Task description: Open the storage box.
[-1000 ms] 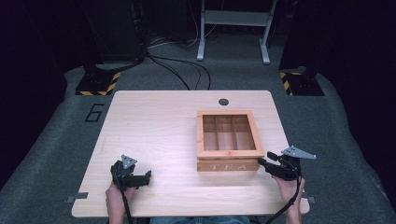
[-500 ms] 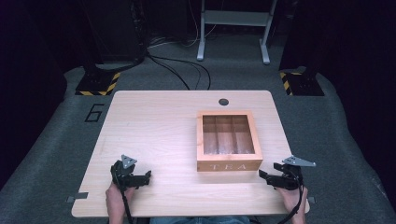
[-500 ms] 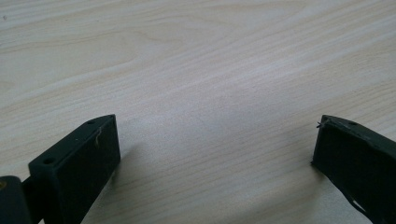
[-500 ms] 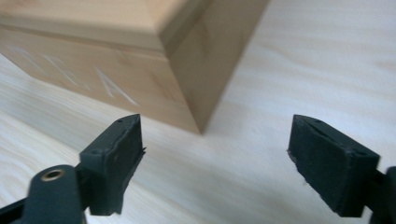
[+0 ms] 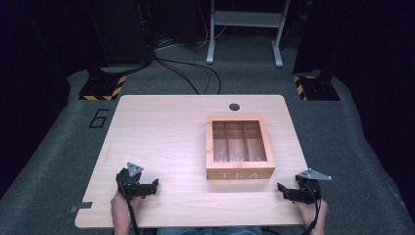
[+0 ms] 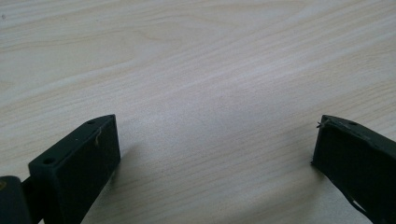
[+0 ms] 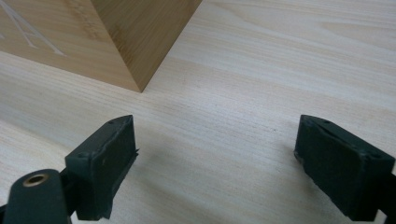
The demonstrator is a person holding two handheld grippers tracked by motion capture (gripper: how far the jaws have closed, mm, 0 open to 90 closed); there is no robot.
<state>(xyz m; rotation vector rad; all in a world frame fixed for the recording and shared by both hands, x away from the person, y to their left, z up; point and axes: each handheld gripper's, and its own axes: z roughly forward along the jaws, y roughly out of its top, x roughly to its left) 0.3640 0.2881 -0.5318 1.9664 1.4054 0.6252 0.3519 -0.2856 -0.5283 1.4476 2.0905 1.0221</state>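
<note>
Tea box (image 5: 240, 149) stands closed right of centre; right gripper (image 5: 285, 190), lower right, jaws just spread and empty; left gripper (image 5: 149, 186) likewise released. Judged step: withdrawal; re-approach needed next.

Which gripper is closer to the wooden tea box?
Right. The right gripper sits just off the near right corner of the wooden tea box with the glass lid, not touching. The left gripper rests farther away, toward the table's near left.

Pale, matt wood-grain desk (image 5: 161, 132) — a smooth wooden tea box (image 5: 240, 174) with glossy clear lid; matt black fingers (image 7: 102, 163).
</note>
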